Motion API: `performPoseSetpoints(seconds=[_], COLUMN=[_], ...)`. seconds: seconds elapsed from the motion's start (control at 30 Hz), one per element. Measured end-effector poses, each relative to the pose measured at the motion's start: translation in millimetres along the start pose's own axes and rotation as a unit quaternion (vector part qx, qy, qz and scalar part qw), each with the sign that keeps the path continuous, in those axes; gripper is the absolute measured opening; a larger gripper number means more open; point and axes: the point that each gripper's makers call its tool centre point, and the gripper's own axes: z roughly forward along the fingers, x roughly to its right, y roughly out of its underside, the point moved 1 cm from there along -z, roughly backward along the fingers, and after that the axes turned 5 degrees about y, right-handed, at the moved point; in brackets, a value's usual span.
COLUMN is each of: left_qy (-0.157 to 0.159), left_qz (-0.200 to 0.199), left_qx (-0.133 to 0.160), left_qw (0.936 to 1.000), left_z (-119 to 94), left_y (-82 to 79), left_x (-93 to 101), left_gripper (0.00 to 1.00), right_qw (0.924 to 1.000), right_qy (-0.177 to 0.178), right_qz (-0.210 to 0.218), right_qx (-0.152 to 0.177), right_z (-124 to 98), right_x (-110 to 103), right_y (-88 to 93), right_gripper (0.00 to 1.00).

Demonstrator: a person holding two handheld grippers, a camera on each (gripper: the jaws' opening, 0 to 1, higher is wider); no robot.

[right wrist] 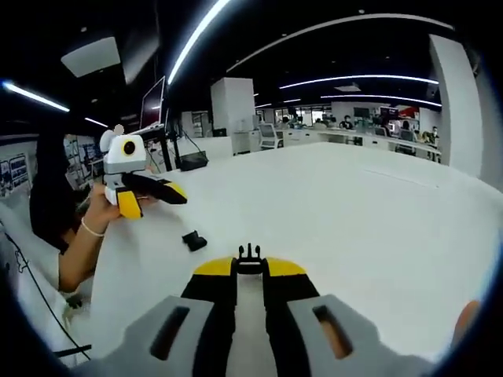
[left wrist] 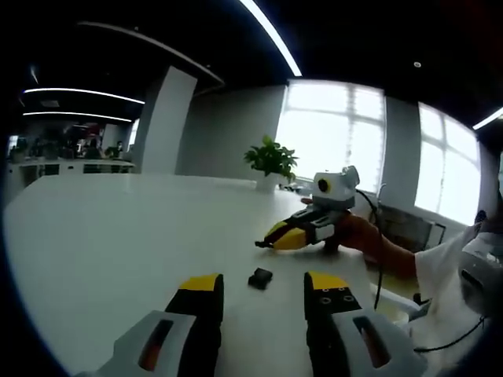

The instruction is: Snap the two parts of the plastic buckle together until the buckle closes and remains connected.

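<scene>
In the right gripper view, the right gripper (right wrist: 250, 269) is clamped on the pronged buckle half (right wrist: 249, 254), whose black prongs stick up just past the yellow fingertips. The socket buckle half (right wrist: 194, 240) lies on the white table (right wrist: 377, 212), ahead and to the left of those jaws. In the left gripper view, the left gripper (left wrist: 263, 284) stands spread wide and empty, the socket half (left wrist: 260, 277) lying just beyond the gap between its tips.
</scene>
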Motion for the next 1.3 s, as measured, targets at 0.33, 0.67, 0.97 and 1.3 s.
performPoseSetpoints(seconds=[0.33,0.67,0.97,1.3], left_qy=[0.034,0.073,0.075,0.043], left_qz=[-0.002,-0.009,-0.011,0.0], left_qx=[0.011,0.002,-0.011,-0.04], left_qw=[0.9994,0.9973,0.997,0.9982], left_z=[3,8,11,15], left_y=[0.7,5.2,8.7,11.9], left_x=[11.0,19.2,20.5,14.7], left_gripper=[0.41,0.41,0.41,0.44], right_qw=[0.9999,0.9995,0.9989,0.9962], right_qy=[-0.015,-0.028,-0.046,-0.085], right_qz=[-0.009,-0.012,-0.013,-0.007], right_qx=[-0.002,-0.009,-0.006,-0.017], right_z=[-8,-22,-30,-34], right_x=[1,8,7,4], right_y=[4.3,11.3,12.1,18.6], right_gripper=[0.13,0.13,0.13,0.13])
